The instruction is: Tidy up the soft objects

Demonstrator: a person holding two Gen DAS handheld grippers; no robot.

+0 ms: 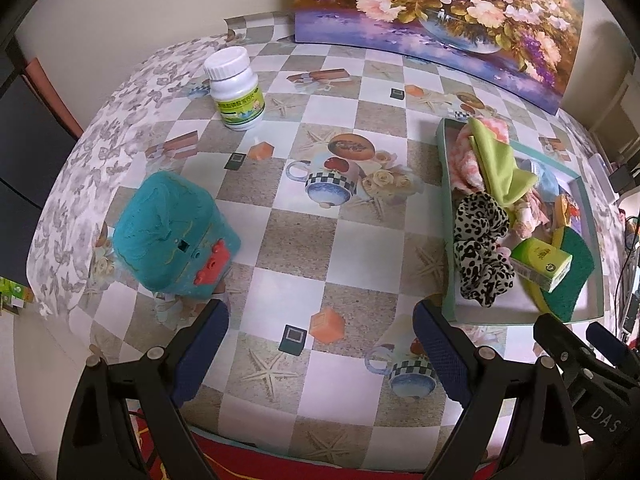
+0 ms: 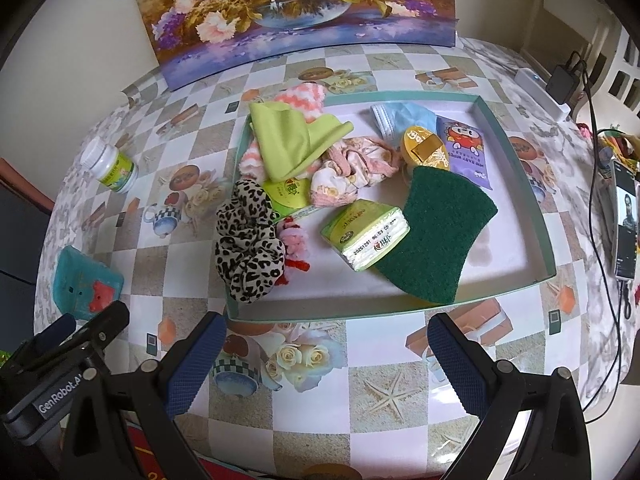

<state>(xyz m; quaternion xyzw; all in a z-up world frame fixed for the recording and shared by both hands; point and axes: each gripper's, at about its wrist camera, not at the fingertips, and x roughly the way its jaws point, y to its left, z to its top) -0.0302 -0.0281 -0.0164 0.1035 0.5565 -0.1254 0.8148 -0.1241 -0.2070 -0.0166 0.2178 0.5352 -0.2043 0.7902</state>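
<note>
Beyond right claw (image 2: pixel 326 354), leopard scrunchie (image 2: pixel 249 245)

Tray (image 2: pixel 516 152) right of bottle (image 2: pixel 112 166), sponge (image 2: pixel 436 236) and scrunchie (image 2: pixel 248 248) inside, painting (image 2: pixel 296 8) behind

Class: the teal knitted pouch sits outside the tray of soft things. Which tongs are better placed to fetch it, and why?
Probably the left tongs. They are open, and the teal knitted pouch lies just beyond their left finger. The right tongs, also open, face the tray, with the pouch far off to their left.
</note>
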